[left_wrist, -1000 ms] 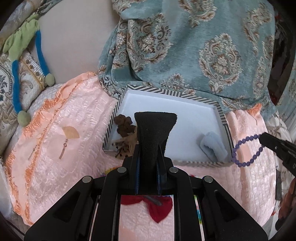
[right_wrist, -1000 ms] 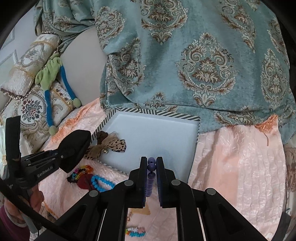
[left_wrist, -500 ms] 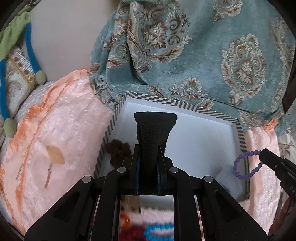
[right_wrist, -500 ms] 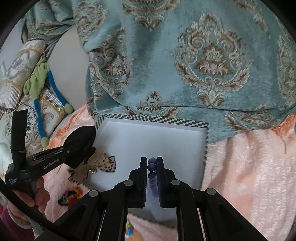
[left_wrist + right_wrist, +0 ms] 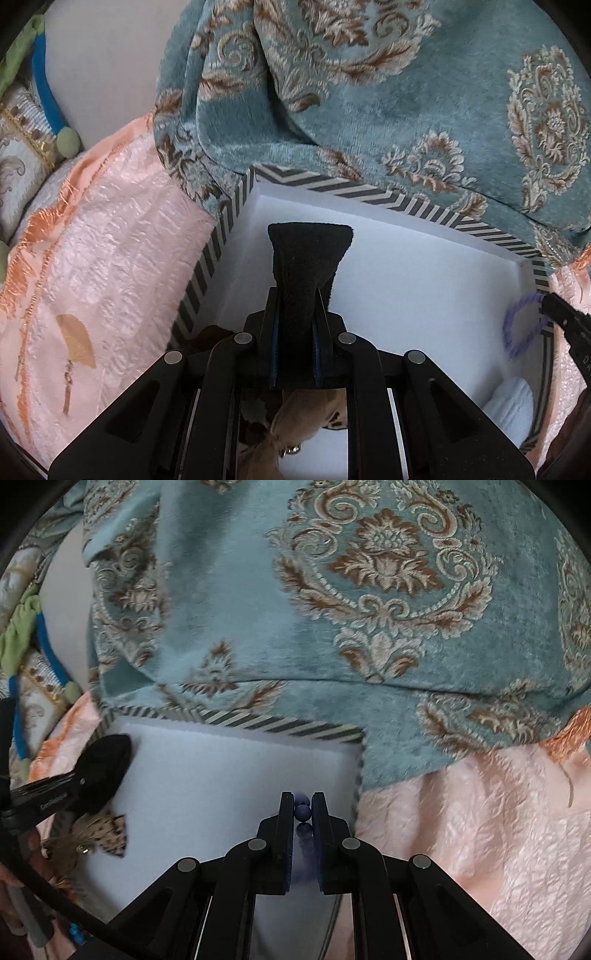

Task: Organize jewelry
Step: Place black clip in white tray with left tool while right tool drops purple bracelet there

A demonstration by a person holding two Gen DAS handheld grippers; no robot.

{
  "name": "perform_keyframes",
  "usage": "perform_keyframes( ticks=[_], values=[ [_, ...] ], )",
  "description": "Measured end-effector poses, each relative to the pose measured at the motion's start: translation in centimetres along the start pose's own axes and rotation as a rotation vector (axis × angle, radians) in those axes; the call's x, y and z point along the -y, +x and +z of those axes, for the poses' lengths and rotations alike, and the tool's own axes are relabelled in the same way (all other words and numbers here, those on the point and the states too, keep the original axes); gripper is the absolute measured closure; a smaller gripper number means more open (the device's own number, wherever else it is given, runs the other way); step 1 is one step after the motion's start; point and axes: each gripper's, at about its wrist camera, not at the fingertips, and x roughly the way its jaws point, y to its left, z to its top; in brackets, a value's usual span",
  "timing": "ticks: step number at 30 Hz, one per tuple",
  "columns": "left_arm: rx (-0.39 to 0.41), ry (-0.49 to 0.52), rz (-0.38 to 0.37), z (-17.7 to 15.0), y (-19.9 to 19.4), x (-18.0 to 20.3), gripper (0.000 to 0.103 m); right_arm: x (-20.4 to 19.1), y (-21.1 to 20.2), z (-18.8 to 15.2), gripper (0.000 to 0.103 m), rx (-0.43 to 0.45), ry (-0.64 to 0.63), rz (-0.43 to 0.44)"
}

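Observation:
A white box with a striped rim (image 5: pixel 325 190) lies on the pink bedspread; it also shows in the right wrist view (image 5: pixel 280 725). My left gripper (image 5: pixel 297 295) is shut on a black fabric piece (image 5: pixel 308 254) and holds it over the box's left half. My right gripper (image 5: pixel 303 805) is shut on a purple bead bracelet (image 5: pixel 303 812), near the box's right rim. In the left wrist view the bracelet (image 5: pixel 517 325) hangs blurred over the box's right edge. A leopard-print bow (image 5: pixel 99 834) and a pale blue item (image 5: pixel 511 410) lie in the box.
A teal patterned blanket (image 5: pixel 369 609) is draped over the box's far rim. A pink quilted bedspread (image 5: pixel 92 266) surrounds the box. Cushions and a green and blue cord (image 5: pixel 44 85) sit at the far left. A gold leaf-shaped item (image 5: pixel 75 341) lies left of the box.
Both grippers have moved forward over the box. The black fabric now hangs over the box's interior, and the bracelet has come in over the right rim.

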Motion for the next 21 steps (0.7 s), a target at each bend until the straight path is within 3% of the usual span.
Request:
perform_keyframes(
  ticks=[4,6,8,10,12,21],
  values=[
    [-0.003,0.011,0.006,-0.3,0.3,0.2,0.087,-0.2,0.9,-0.4,0.094,-0.027,-0.020,0.018],
    [-0.011,0.005,0.007,-0.3,0.3,0.1,0.074,-0.1,0.9,-0.6,0.093,-0.043,-0.010,0.024],
    [-0.019,-0.011,-0.005,-0.3,0.2,-0.1,0.061,0.0,0.5,-0.9,0.076,-0.043,0.002,0.028],
    [-0.010,-0.019,-0.014,-0.4,-0.1,-0.1,0.050,0.0,-0.3,-1.2,0.067,-0.031,0.014,0.050],
    [0.019,-0.001,-0.002,-0.7,-0.9,0.0,0.041,-0.1,-1.0,-1.6,0.067,-0.028,0.016,0.059],
    [0.068,0.025,0.023,-2.5,-4.5,0.5,0.039,-1.0,-5.6,-4.1,0.061,0.005,0.018,0.078]
  ],
)
